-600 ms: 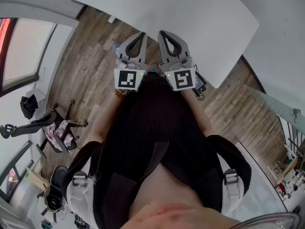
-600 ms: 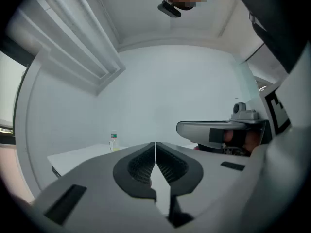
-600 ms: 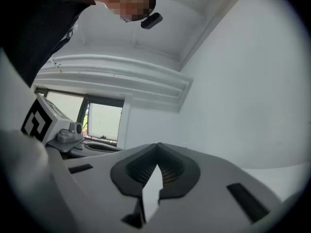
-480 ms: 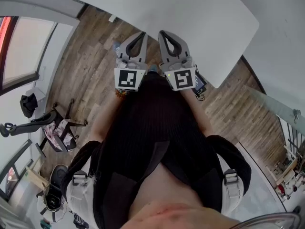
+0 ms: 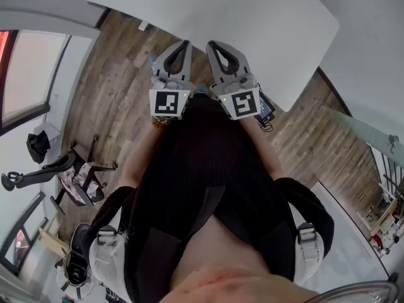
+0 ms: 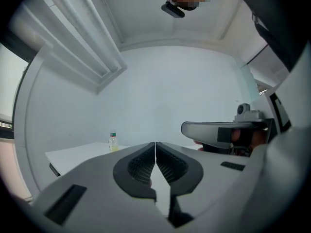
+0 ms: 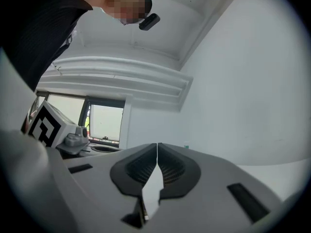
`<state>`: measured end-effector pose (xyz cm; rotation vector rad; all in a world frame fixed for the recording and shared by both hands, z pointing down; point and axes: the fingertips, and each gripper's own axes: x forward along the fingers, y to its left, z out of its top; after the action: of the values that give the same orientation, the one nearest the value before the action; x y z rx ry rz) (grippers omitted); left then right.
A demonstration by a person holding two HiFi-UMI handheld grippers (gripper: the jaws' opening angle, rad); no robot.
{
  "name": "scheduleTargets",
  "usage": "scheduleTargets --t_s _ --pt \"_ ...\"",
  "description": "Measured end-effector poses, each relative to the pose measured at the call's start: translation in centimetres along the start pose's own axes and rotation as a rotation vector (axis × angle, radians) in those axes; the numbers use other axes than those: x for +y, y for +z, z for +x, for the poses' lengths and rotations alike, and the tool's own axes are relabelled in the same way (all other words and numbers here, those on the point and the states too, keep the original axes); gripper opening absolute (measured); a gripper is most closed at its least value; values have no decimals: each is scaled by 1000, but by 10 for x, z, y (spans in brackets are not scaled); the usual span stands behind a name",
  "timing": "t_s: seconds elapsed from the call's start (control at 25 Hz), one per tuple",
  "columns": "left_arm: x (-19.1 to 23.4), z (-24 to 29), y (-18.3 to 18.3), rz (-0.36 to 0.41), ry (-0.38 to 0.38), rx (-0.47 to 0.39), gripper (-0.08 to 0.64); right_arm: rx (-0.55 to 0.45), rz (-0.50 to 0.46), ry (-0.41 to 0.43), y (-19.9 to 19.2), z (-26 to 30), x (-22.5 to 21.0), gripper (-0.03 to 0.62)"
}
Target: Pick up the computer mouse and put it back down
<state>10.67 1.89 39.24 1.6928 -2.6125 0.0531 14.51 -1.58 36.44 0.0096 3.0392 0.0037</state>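
- White table (image 5: 265,24) shows no mouse: find it first
- Jaws of left gripper (image 6: 155,144) and right gripper (image 7: 157,145) meet, empty; spread one pair before reaching

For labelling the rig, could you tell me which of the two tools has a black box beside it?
The right tool: a black box with a cable shows at its outer side; the left tool has none.

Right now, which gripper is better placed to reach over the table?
Right, marginally. Both are shut, but the right gripper pokes farther over the table than the left gripper. No mouse in view.
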Motion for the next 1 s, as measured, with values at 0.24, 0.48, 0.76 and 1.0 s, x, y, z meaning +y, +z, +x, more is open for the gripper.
scheduleTargets --t_s 0.24,0.48,0.76,1.0 --pt "8 13 -1 -17 -11 -21 15 8 -6 -13 -2 8 -9 29" --pt "21 20 5 -24 -20 -19 15 15 6 -37 -1 22 -13 29" --pt "40 37 9 -7 -80 3 15 21 21 -91 -1 44 -19 29" --pt "53 58 16 1 -146 5 15 32 33 -157 0 58 -28 29"
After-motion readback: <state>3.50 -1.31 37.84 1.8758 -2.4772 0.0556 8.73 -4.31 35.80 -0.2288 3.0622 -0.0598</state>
